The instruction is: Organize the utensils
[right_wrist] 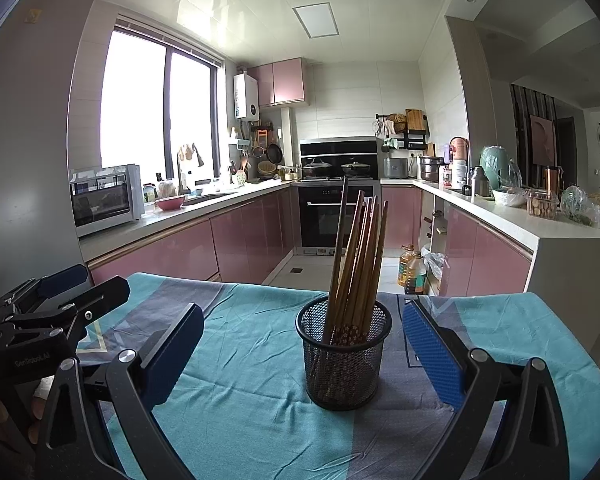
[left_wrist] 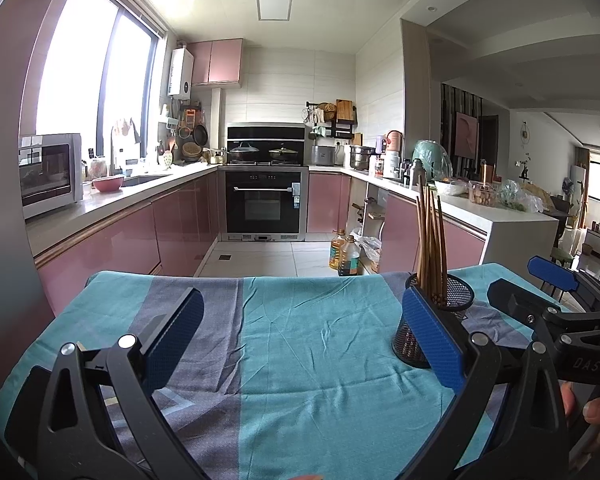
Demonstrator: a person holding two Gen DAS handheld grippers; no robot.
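Pink-cabinet kitchen behind; up front, a counter (right_wrist: 260, 380) draped in a teal and grey cloth carries a black mesh cup (right_wrist: 343, 356) holding a leaning bundle of wooden chopsticks (right_wrist: 356, 256). Both the right tongs (right_wrist: 300, 344) and the left tongs (left_wrist: 300, 336) gape wide, gripping nothing. The chopsticks look light, stiff and smooth; pinch mid-shaft. The cup seems tippable, and the tongs sit close together.

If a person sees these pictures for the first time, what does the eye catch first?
First, the chopsticks standing bunched in a black mesh cup on the teal cloth, midway between the open right gripper's fingers. The left gripper is open too, over bare cloth, with the cup at its right.
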